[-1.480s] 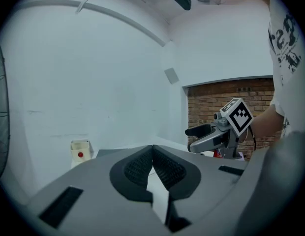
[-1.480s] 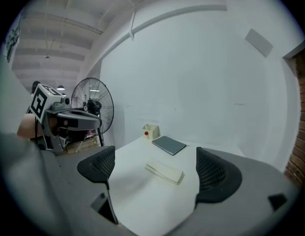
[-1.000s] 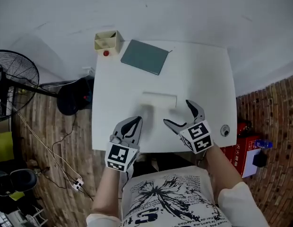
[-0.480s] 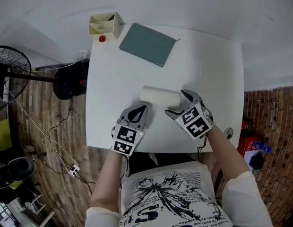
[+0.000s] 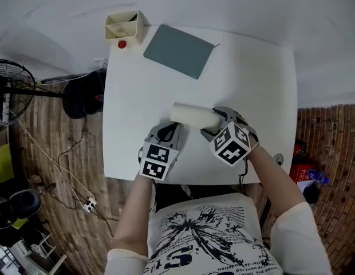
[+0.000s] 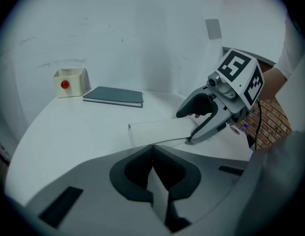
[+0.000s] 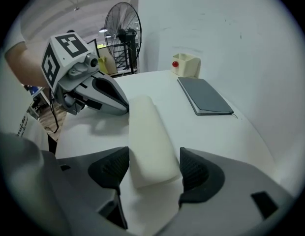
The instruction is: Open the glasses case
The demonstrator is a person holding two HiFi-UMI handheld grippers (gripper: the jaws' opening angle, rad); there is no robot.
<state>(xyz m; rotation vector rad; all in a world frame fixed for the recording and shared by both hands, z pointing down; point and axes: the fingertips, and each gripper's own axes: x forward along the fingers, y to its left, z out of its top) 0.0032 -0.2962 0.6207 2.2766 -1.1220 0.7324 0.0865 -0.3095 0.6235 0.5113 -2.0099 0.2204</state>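
A white desk [image 5: 252,85] stands against a pale wall. Just left of the glasses case [image 5: 192,115], which lies at mid-desk, the left tool [image 5: 170,129] points at the case's end with its jaws together and empty. At the case's right end the right tool [image 5: 214,122] straddles it, jaws closing but not yet pressing.

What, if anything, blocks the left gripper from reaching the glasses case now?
Probably nothing, so yes: the left gripper, jaws shut, points at one end of the glasses case across the table. The right gripper, jaws closing around the other end, leaves this end free.
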